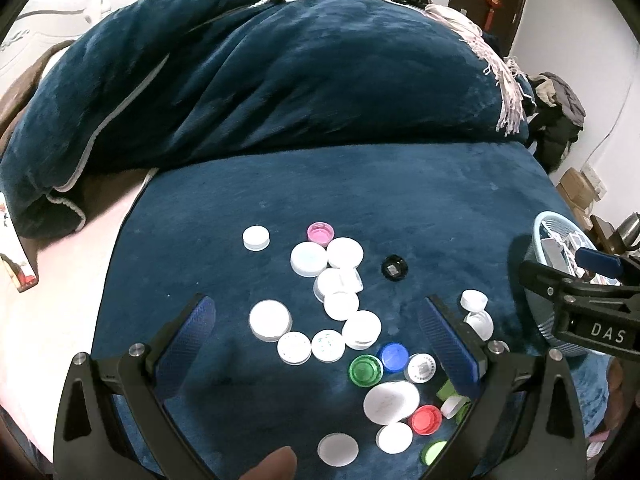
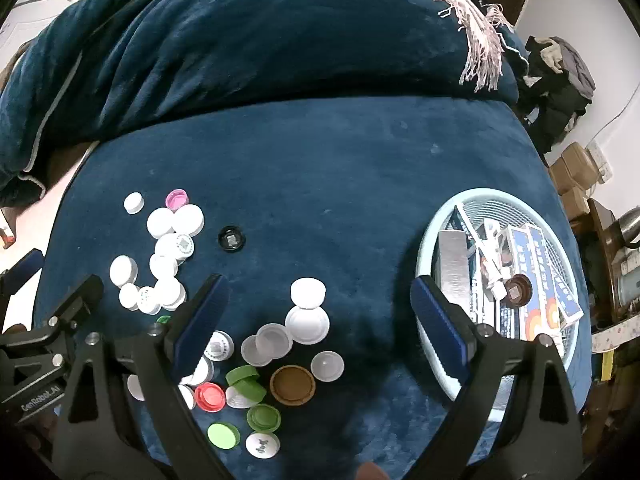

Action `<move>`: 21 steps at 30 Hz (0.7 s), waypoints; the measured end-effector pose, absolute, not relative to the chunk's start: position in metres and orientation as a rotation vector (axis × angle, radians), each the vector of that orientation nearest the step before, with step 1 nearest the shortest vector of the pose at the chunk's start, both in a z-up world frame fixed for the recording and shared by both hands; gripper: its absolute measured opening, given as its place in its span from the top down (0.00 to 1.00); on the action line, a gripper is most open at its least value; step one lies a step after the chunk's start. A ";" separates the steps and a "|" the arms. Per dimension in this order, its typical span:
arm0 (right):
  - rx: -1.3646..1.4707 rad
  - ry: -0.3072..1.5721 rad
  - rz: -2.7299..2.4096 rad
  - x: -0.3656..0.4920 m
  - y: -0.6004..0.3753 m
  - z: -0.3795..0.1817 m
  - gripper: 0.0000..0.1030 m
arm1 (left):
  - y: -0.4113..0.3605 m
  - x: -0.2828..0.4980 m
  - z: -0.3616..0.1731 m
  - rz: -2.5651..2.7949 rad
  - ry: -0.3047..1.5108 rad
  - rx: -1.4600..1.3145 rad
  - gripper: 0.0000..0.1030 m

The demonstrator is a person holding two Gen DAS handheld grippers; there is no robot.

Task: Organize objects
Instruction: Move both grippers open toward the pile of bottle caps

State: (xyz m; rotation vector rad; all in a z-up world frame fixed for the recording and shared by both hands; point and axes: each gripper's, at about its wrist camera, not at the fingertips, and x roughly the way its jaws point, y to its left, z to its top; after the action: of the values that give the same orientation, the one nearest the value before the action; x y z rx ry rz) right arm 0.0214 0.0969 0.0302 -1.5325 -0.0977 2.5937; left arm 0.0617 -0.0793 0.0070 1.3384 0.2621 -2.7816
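left gripper [image 1: 316, 344] sits at the bottom of the left wrist view, jaws spread wide, nothing held btwn them; its blue pads frame a scatter of bottle caps [image 1: 340, 308] lying on the dark blue blanket [image 1: 320, 200]. most caps are white, w/ a pink cap [image 1: 320, 233] at the upper edge of the pile, a black cap [image 1: 395, 268] off to the right of it, a blue cap [image 1: 394, 356] and a green cap [image 1: 365, 370] side by side lower centre, and a red cap [image 1: 426, 419] near the bottom right.

right gripper [image 2: 320, 316] fills the bottom of the right wrist view, jaws also wide apart and holding nothing. btwn its fingers lie white and clear caps, plus a brown cap [image 2: 292, 385] lower centre, open side up. to the right of the frame a light blue basket [image 2: 434, 232] rests on the blanket, holding flat boxes [image 2: 536, 264] and another dark brown cap [image 2: 518, 290] on top of them; the right finger overlaps the basket's near rim in the frame, can't tell if touching.

a bunched-up blue duvet [image 2: 260, 40] fills the top of both views, w/ a pale fringed scarf [image 2: 476, 40] at upper right. a fingertip [image 1: 276, 464] shows at the bottom edge of the left wrist view.
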 end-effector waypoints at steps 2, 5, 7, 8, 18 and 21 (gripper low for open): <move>-1.534 -0.101 2.596 0.021 0.095 0.030 0.09 | -0.081 0.063 0.006 -2.780 0.264 1.335 0.01; -1.536 -0.104 2.598 0.020 0.092 0.029 0.09 | -0.083 0.064 0.005 -2.780 0.266 1.329 0.01; -1.538 -0.109 2.599 0.020 0.089 0.028 0.09 | -0.086 0.064 0.003 -2.777 0.268 1.328 0.01; -1.540 -0.112 2.599 0.019 0.088 0.028 0.09 | -0.085 0.065 0.003 -2.775 0.267 1.328 0.01; -1.557 -0.094 2.601 0.016 0.080 0.021 0.09 | -0.099 0.067 -0.007 -2.745 0.288 1.338 0.01; -1.583 -0.053 2.603 0.012 0.079 0.017 0.09 | -0.113 0.069 -0.017 -2.707 0.312 1.351 0.01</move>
State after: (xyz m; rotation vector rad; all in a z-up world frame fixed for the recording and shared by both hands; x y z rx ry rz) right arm 0.0122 0.0792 0.0172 -1.5834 -0.0529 2.6029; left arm 0.0694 -0.1130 -0.0170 1.3509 0.3117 -2.7065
